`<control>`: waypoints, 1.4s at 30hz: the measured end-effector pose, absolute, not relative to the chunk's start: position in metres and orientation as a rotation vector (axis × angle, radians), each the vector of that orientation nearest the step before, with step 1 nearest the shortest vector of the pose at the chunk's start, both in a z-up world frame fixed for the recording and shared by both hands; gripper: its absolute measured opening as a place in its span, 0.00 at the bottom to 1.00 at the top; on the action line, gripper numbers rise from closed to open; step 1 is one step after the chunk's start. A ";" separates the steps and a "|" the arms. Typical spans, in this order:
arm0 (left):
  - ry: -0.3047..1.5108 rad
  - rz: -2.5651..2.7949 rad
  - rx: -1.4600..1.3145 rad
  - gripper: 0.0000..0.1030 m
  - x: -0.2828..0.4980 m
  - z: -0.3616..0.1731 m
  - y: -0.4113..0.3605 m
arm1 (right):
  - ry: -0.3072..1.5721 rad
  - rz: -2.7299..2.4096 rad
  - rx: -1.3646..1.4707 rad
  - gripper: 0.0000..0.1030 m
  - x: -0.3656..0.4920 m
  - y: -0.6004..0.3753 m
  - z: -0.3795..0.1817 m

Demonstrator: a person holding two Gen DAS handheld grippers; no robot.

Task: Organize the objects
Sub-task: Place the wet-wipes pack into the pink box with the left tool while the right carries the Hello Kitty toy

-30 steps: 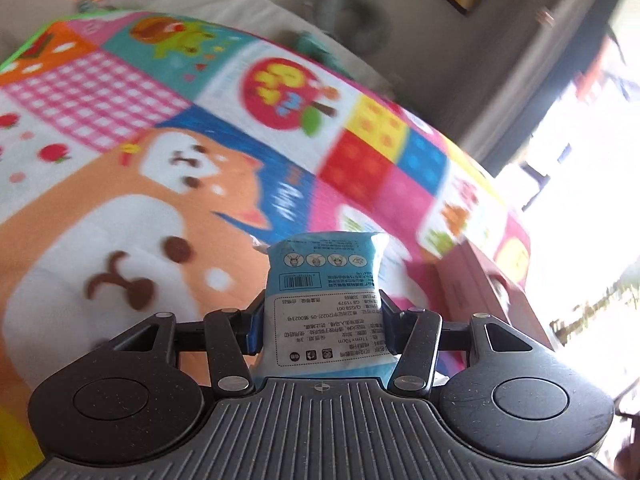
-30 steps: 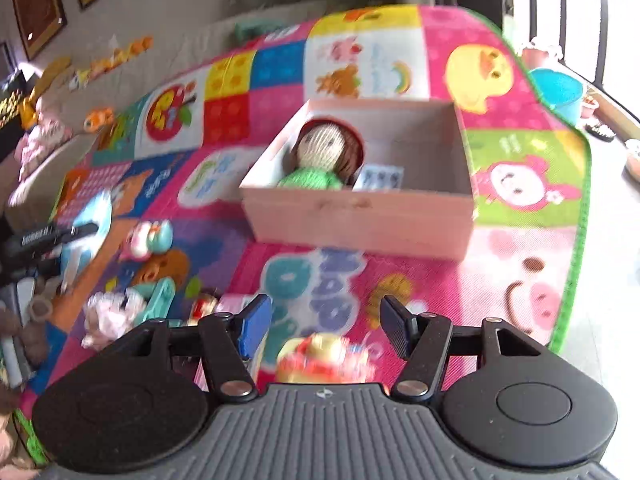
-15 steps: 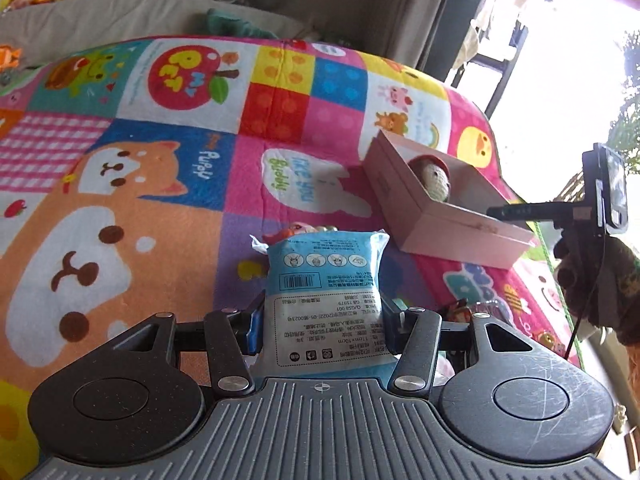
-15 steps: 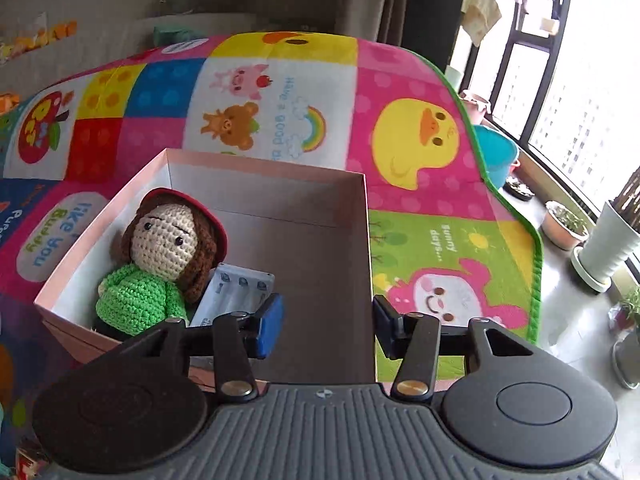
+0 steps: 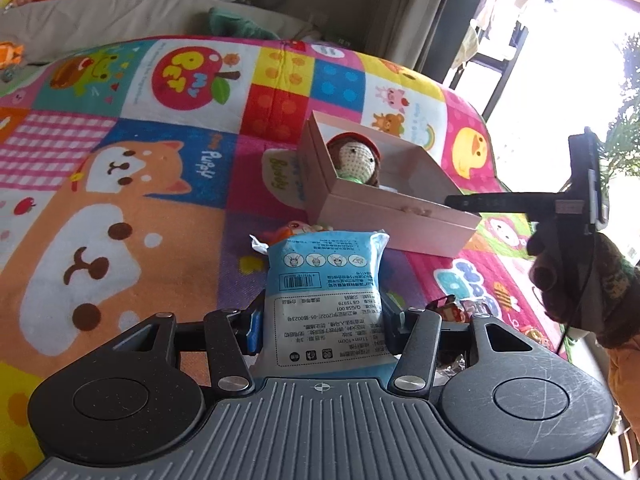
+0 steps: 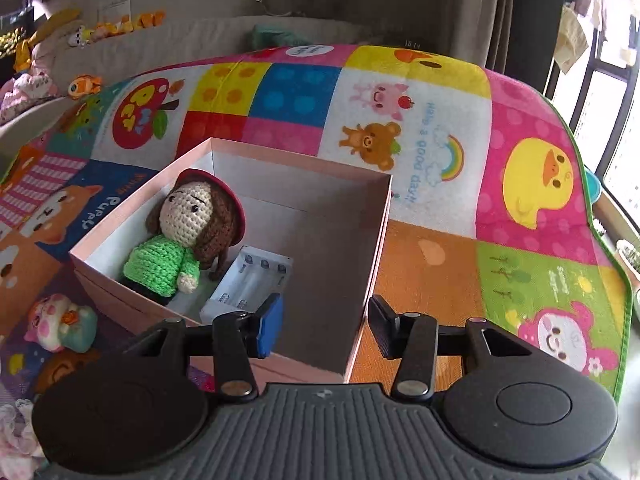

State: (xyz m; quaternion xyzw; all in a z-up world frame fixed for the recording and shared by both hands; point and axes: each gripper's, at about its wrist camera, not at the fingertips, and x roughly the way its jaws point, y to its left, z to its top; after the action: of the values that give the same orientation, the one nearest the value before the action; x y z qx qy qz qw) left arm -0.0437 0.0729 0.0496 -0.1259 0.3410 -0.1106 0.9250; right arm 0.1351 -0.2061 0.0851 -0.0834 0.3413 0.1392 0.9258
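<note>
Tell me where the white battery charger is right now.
In the right wrist view the white battery charger lies inside the pink cardboard box, near its front-left, right beside the crocheted doll in the green sweater.

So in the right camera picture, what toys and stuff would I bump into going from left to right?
Piggy figurine → crochet doll → white battery charger → bare part of the pink box → yellow duck picture on the play mat.
</note>
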 end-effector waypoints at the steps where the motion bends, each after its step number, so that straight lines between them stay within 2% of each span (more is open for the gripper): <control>1: 0.704 -0.222 -0.252 0.56 -0.044 0.051 0.073 | 0.696 0.287 -0.143 0.46 0.127 -0.215 0.090; 2: 0.709 -0.220 -0.245 0.56 -0.044 0.053 0.072 | 0.686 0.289 -0.126 0.48 0.117 -0.223 0.095; 3: 0.715 -0.218 -0.237 0.56 -0.044 0.054 0.072 | 0.673 0.284 -0.119 0.58 0.105 -0.232 0.101; 5: 0.724 -0.225 -0.232 0.56 -0.044 0.055 0.069 | 0.656 0.280 -0.127 0.68 0.077 -0.248 0.110; 9: 0.736 -0.257 -0.220 0.56 -0.043 0.054 0.058 | 0.690 0.288 -0.140 0.75 0.018 -0.272 0.111; 15: 0.744 -0.296 -0.187 0.56 -0.047 0.054 0.038 | 0.821 0.282 -0.050 0.76 -0.034 -0.286 0.072; 20: 0.737 -0.309 -0.126 0.56 -0.056 0.059 0.027 | 0.815 0.259 -0.069 0.75 -0.041 -0.277 0.050; 22: 0.736 -0.307 -0.119 0.56 -0.059 0.062 0.026 | 0.825 0.267 -0.098 0.69 -0.037 -0.270 0.048; 24: 0.730 -0.306 -0.120 0.56 -0.060 0.065 0.026 | 0.816 0.273 -0.147 0.56 -0.036 -0.263 0.049; 28: 0.659 -0.329 -0.137 0.56 -0.044 0.085 0.021 | 0.770 0.311 -0.088 0.56 -0.034 -0.267 0.073; 31: 0.562 -0.362 -0.140 0.56 -0.010 0.103 0.005 | 0.695 0.325 -0.053 0.56 -0.036 -0.269 0.096; 34: 0.541 -0.356 -0.147 0.56 0.047 0.107 -0.021 | 0.630 0.352 -0.034 0.56 -0.037 -0.265 0.111; 39: 0.673 -0.311 -0.219 0.56 0.143 0.089 -0.063 | 0.598 0.362 0.007 0.56 -0.038 -0.262 0.114; 42: 0.746 -0.271 -0.210 0.56 0.171 0.072 -0.083 | 0.599 0.348 0.020 0.56 -0.038 -0.268 0.112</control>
State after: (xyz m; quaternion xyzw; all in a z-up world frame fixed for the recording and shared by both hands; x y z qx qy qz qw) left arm 0.1707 -0.0827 0.0719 -0.1020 0.3628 -0.1317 0.9169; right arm -0.0384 -0.2677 0.1115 0.0098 0.2935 0.1706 0.9406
